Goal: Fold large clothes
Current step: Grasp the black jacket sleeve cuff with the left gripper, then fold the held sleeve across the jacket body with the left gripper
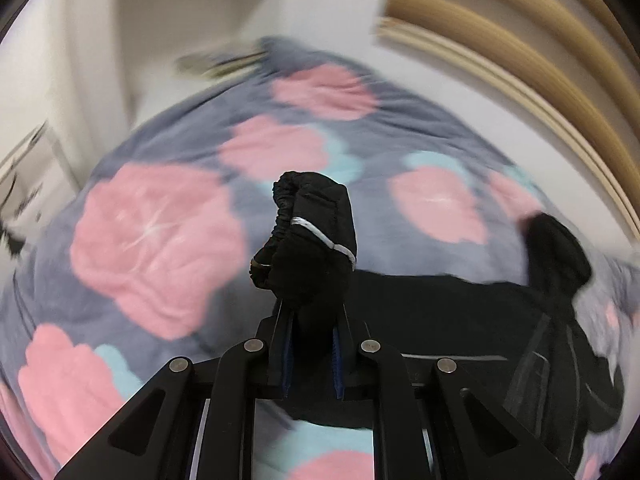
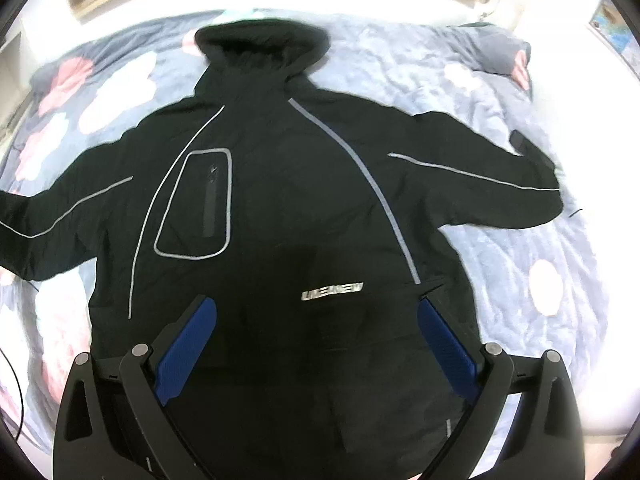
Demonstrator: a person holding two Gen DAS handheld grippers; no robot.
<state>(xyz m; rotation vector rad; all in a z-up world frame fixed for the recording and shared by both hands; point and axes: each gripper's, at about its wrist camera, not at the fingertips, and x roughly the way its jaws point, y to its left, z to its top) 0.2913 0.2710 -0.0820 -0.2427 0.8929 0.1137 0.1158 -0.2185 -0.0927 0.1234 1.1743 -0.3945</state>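
A large black jacket (image 2: 280, 208) with grey piping and a hood lies front up, sleeves spread, on a bed with a grey floral blanket (image 2: 500, 112). My left gripper (image 1: 312, 320) is shut on the jacket's sleeve cuff (image 1: 308, 236), a black elastic cuff with a white stripe, and holds it lifted above the blanket (image 1: 160, 240). The rest of the jacket (image 1: 460, 312) trails to the right in that view. My right gripper (image 2: 316, 312) is open and empty, hovering over the jacket's lower hem, with its blue pads (image 2: 188, 344) wide apart.
The blanket covers the whole bed. A wooden headboard (image 1: 520, 52) and white wall run along the far side. A white shelf unit (image 1: 192, 8) stands beyond the bed's left end. A bunched blanket corner (image 2: 504, 56) lies at the far right.
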